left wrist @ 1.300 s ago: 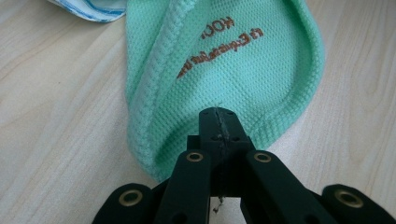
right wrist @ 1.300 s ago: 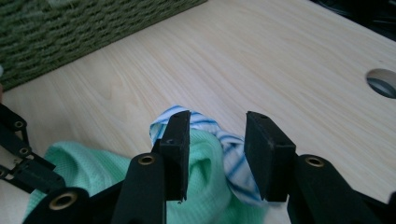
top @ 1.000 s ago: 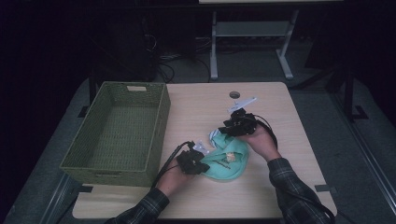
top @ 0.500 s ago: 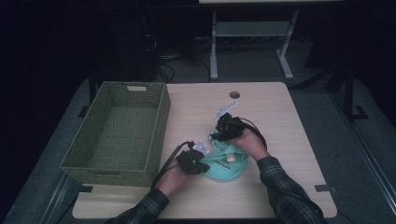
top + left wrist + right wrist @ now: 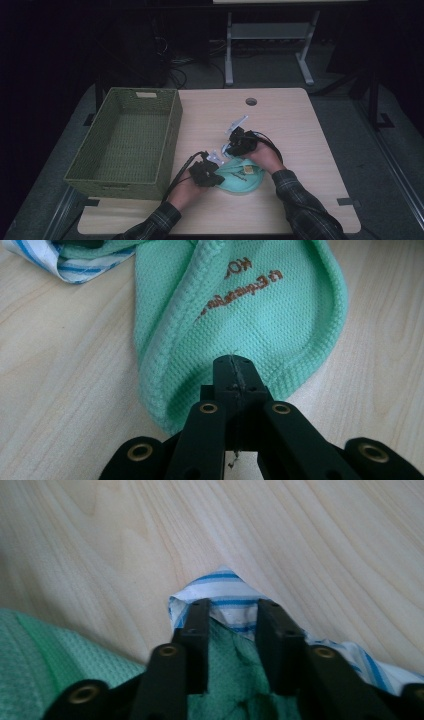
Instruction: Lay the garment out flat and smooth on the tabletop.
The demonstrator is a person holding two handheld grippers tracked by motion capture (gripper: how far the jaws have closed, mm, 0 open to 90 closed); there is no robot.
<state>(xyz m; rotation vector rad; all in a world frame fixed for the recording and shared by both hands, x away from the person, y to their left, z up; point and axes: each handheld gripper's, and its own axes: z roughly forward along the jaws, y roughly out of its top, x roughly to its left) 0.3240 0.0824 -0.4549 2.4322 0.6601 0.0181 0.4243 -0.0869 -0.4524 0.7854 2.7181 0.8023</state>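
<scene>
A green cloth (image 5: 242, 175) lies bunched near the front of the table (image 5: 300, 125) – just right of the wicker basket (image 5: 125, 140), which stands close beside it. The left gripper (image 5: 234, 371) has its jaws clamped tight on the cloth's hemmed edge. The right gripper (image 5: 232, 625) – jaws just now closing, partly apart – straddles a blue-striped white cloth (image 5: 225, 587) with green fabric between them; whether the pads press cannot be told. A cable hole (image 5: 251, 101) sits well beyond
</scene>
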